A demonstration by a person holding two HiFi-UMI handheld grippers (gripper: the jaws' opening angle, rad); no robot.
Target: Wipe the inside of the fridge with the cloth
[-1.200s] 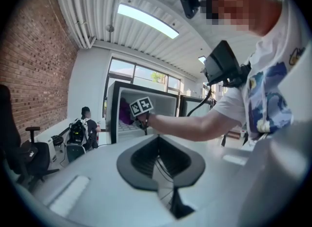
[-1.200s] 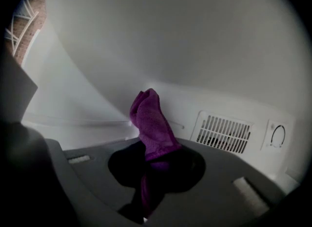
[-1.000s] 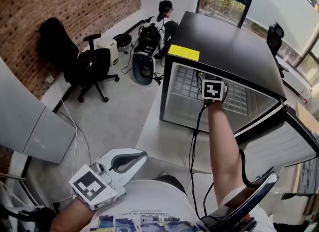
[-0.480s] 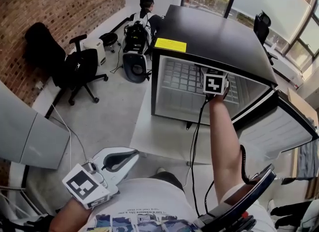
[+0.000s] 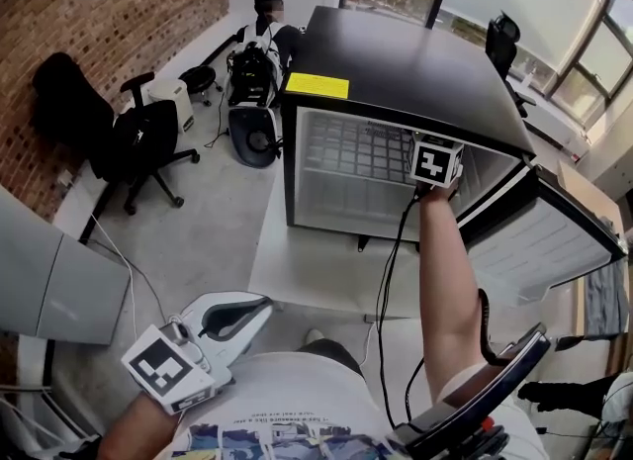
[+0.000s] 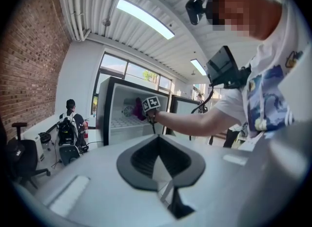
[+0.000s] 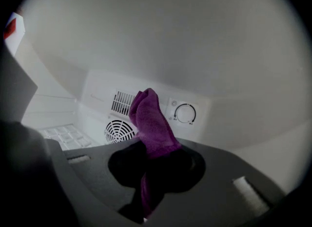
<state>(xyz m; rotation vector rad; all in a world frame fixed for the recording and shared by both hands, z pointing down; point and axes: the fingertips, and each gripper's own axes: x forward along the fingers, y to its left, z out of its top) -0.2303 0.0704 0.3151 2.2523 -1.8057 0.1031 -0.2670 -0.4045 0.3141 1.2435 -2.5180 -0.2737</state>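
The black fridge [image 5: 415, 62] stands open, its white inside [image 5: 336, 191] facing me. My right gripper [image 5: 436, 163] reaches into the upper right of the opening, and its marker cube hides the jaws there. In the right gripper view my right gripper [image 7: 153, 158] is shut on a purple cloth [image 7: 148, 118], which sticks up in front of the fridge's back wall beside the fan grille [image 7: 117, 132] and the thermostat dial [image 7: 185, 113]. My left gripper [image 5: 237, 318] hangs low by my body, far from the fridge. Its jaws are shut with nothing in them [image 6: 157, 142].
The fridge door [image 5: 554, 245] swings open to the right. A white board [image 5: 316, 275] lies under the fridge front. A black office chair [image 5: 138, 137] stands at left, a person sits on the floor [image 5: 265, 8] behind gear [image 5: 249, 87]. A grey cabinet [image 5: 54, 270] is near left.
My right gripper has slid to the right inside the fridge with the cloth. The head view has swung, shifting the fridge left in frame. The left gripper has barely moved.
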